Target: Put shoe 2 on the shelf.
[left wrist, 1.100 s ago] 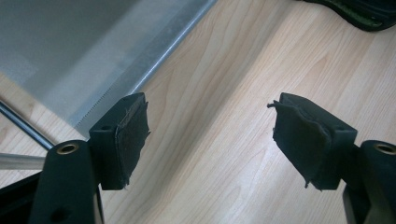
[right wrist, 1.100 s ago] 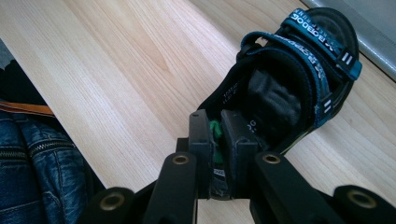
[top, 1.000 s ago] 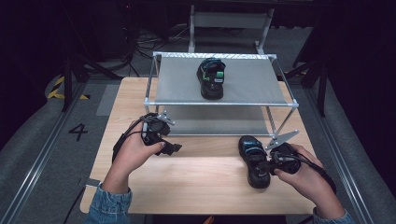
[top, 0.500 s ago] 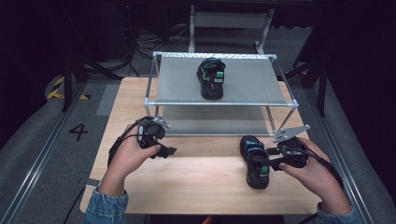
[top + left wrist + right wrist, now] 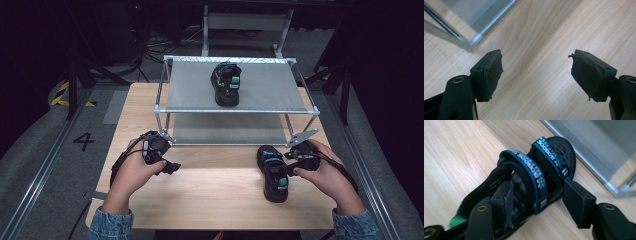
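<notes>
A black sandal with blue straps (image 5: 274, 172) (image 5: 524, 175) lies flat on the wooden table at the right. My right gripper (image 5: 291, 163) (image 5: 539, 202) sits at its side; its jaws have just been opening. One pad hangs over the footbed, the other outside the edge, and the sandal's side and strap ends lie between them unpressed. A matching sandal (image 5: 226, 82) stands on the upper shelf of the metal rack (image 5: 260, 111). My left gripper (image 5: 170, 167) (image 5: 536, 72) is open over bare wood near the rack's front left corner (image 5: 474, 40), with nothing between its pads.
The rack's lower rail (image 5: 586, 152) runs just beyond the sandal on the table. Its front posts (image 5: 159, 125) stand close behind both hands. Bare tabletop (image 5: 215, 195) stretches between the two grippers, and dark floor surrounds the table.
The right gripper's jaws have spread apart and let go of the sandal, which stays on the table. The left hand has sunk a little and drifted toward the near edge.
</notes>
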Demonstrator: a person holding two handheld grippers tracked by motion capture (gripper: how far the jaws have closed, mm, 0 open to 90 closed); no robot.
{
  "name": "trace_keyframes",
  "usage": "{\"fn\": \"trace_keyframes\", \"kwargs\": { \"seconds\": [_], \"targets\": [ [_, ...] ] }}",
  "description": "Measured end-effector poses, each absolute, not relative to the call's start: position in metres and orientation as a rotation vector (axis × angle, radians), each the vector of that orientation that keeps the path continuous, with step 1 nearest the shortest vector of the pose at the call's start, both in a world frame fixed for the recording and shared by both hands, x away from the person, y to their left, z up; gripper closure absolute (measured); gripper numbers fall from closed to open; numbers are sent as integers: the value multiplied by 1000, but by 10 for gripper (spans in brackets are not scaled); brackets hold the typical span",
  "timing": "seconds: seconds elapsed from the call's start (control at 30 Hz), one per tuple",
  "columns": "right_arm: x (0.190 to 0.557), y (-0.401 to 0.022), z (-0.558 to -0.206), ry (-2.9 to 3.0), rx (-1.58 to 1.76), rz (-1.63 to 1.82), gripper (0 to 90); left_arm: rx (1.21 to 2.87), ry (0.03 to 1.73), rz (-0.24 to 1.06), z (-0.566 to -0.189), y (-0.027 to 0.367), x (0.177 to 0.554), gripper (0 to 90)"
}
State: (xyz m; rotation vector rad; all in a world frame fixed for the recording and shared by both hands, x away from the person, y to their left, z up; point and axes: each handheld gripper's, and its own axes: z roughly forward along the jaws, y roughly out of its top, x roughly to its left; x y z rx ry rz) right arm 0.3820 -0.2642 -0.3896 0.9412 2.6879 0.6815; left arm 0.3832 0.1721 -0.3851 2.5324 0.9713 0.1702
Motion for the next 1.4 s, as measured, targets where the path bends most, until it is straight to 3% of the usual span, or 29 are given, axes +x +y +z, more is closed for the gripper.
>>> {"fn": "trace_keyframes", "kwargs": {
  "seconds": [0.1, 0.37, 0.57, 0.87, 1.4],
  "targets": [
    [386, -262, -396, 2719, 944, 665, 431, 2533, 973, 167, -387, 174, 383, 253],
    [394, -254, -404, 2742, 1002, 658, 635, 2535, 978, 159, -392, 177, 380, 253],
    [395, -252, -401, 2747, 1031, 646, 699, 2534, 981, 157, -393, 177, 379, 254],
    [395, -249, -394, 2754, 1023, 655, 700, 2548, 967, 128, -400, 177, 383, 253],
    [392, -254, -344, 2773, 1029, 702, 693, 2542, 957, 88, -406, 178, 387, 216]
  ]
}}
